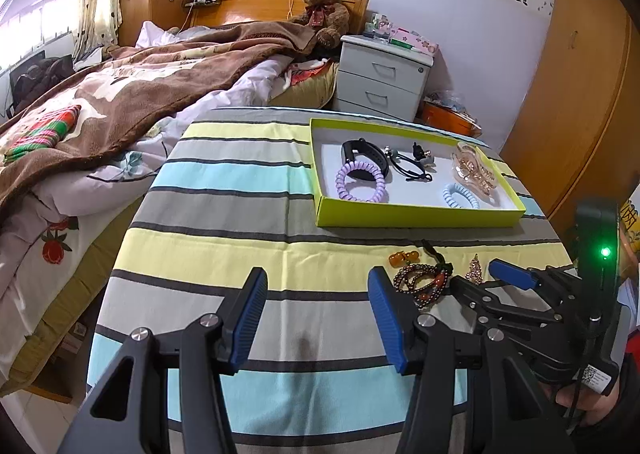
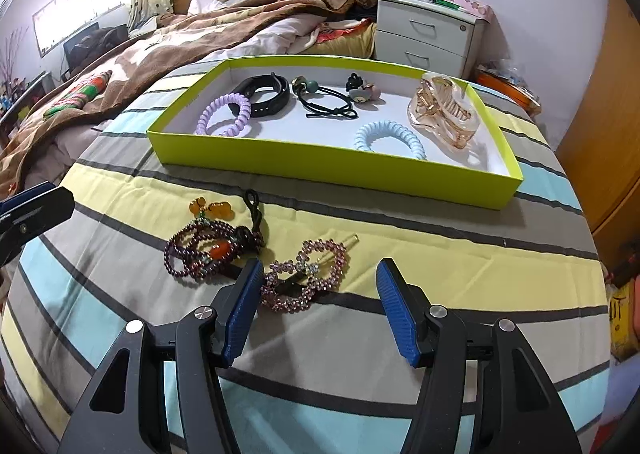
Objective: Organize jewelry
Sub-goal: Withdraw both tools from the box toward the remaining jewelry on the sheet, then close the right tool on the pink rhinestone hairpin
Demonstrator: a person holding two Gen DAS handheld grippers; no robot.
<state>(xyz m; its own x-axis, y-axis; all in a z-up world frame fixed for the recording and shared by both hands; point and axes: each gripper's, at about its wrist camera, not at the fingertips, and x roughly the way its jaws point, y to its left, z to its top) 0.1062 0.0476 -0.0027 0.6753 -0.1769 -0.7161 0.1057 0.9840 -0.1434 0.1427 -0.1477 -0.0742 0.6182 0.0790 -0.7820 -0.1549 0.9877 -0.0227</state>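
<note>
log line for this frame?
left tool open, idle | right tool open over rhinestone clip | bead bracelet on cloth | tray holds six

Lime-green tray on striped yellow, blue, grey cloth; purple bracelet.

Left gripper: jaws spread wide, nothing between the blue ribbed pads; black linkage arms level, pointing forward. Right gripper: jaws likewise spread wide, pads apart, nothing clamped. In the left wrist view it stands just to the right of the left gripper, angled inward, green indicator lit.
</note>
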